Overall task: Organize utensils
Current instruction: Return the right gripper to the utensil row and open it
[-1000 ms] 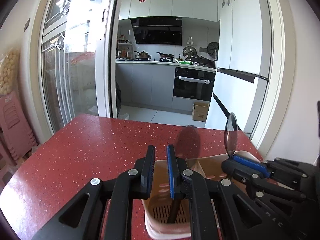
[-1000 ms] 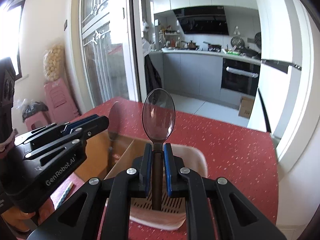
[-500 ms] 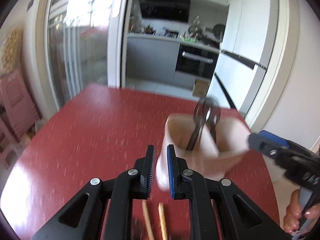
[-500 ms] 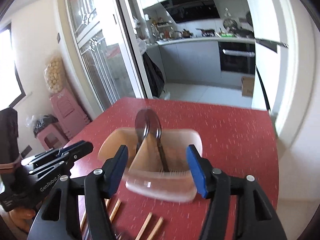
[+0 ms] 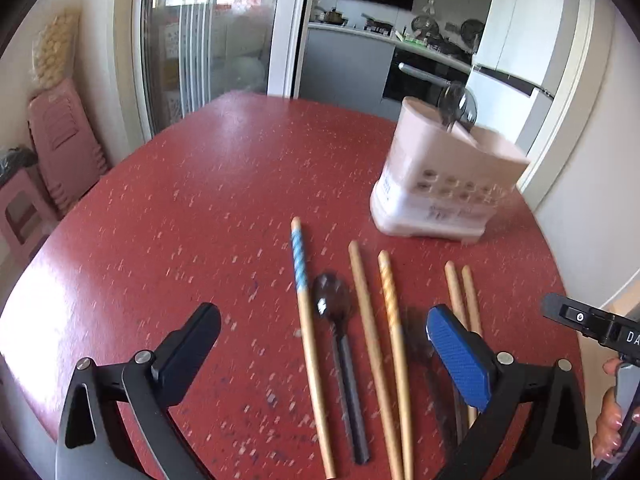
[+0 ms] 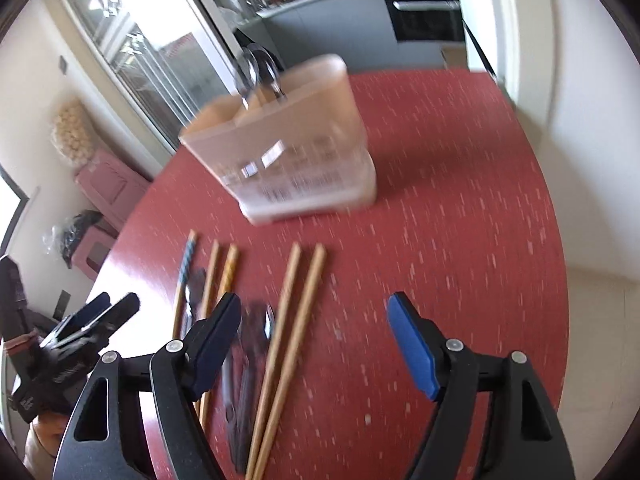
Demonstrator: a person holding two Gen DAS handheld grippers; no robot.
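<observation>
**A:** Red speckled stone is all that lies under both sets of tongs, so where are we? The left tongs [image 5: 322,354] are spread wide with nothing between them, their jaws having just been opening, and the right tongs [image 6: 314,338] have likewise just been opening and hold nothing.

**B:** Next pick, I'd judge. Near the bench's [image 5: 168,208] front edge lies a row: a wooden chopstick with a blue-striped tip [image 5: 306,320], a dark spoon with a black handle [image 5: 340,356], a plain wooden chopstick [image 5: 368,340], one with an orange-striped tip [image 5: 392,332], then a plain wooden pair [image 6: 290,344] lying side by side.

**A:** How to do it well?

**B:** Come down over one handle only, straddle it squarely and close at mid-length, or a neighbour gets dragged along. They lie close together.

**A:** And the goal?

**B:** The pale pink plastic utensil holder [image 5: 444,188] stands towards the far right edge, with metal spoons [image 5: 456,108] already upright inside.

**A:** Anything unclear?

**B:** Motion blur smears everything. A second dark utensil [image 6: 250,364] sits partly behind the right tongs' left jaw, and I cannot tell its shape. The holder's compartments are hidden.
</observation>
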